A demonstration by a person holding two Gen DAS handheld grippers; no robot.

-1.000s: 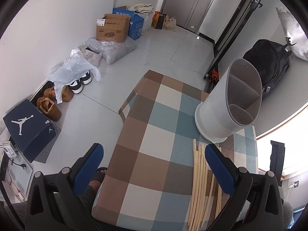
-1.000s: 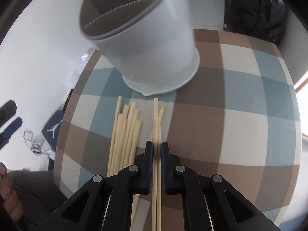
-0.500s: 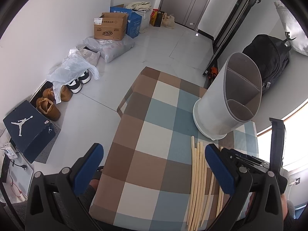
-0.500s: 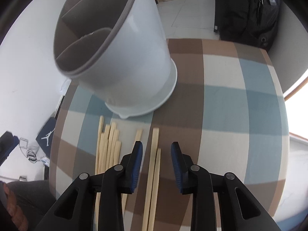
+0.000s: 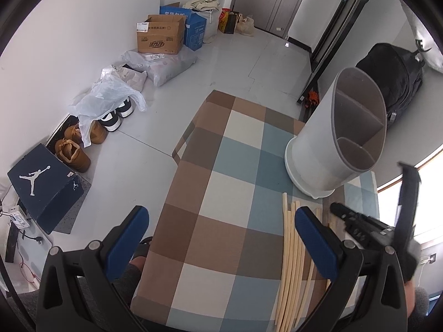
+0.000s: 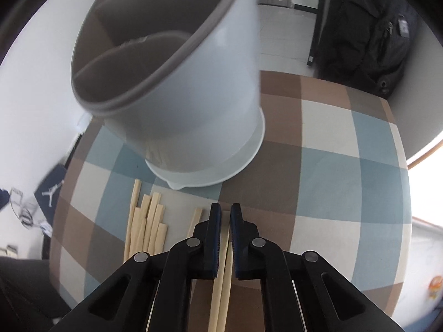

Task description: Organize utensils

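Observation:
A white utensil holder [image 5: 332, 144] [image 6: 193, 96] with a grey rim and inner dividers stands upright on the checked tablecloth [image 5: 221, 188]. Several pale wooden chopsticks [image 5: 290, 262] [image 6: 144, 227] lie side by side in front of it. My right gripper [image 6: 225, 213] is shut on a pair of chopsticks [image 6: 221, 276] that lies apart, right of the pile, with its tips close to the holder's base. In the left wrist view the right gripper [image 5: 360, 224] shows low over the chopsticks. My left gripper [image 5: 221, 213] hangs open over the cloth's near left part, holding nothing.
The table's left edge drops to a grey floor with shoes [image 5: 74, 149], a dark shoebox [image 5: 44, 185], plastic bags and cardboard boxes [image 5: 160, 36] along the wall. A black backpack [image 5: 393, 80] leans behind the holder. A person's knee [image 5: 133, 271] is under the near edge.
My right gripper opened, moved forward along the pair of chopsticks toward the holder, and shut on them again. It has come into the left wrist view. The left gripper stayed put.

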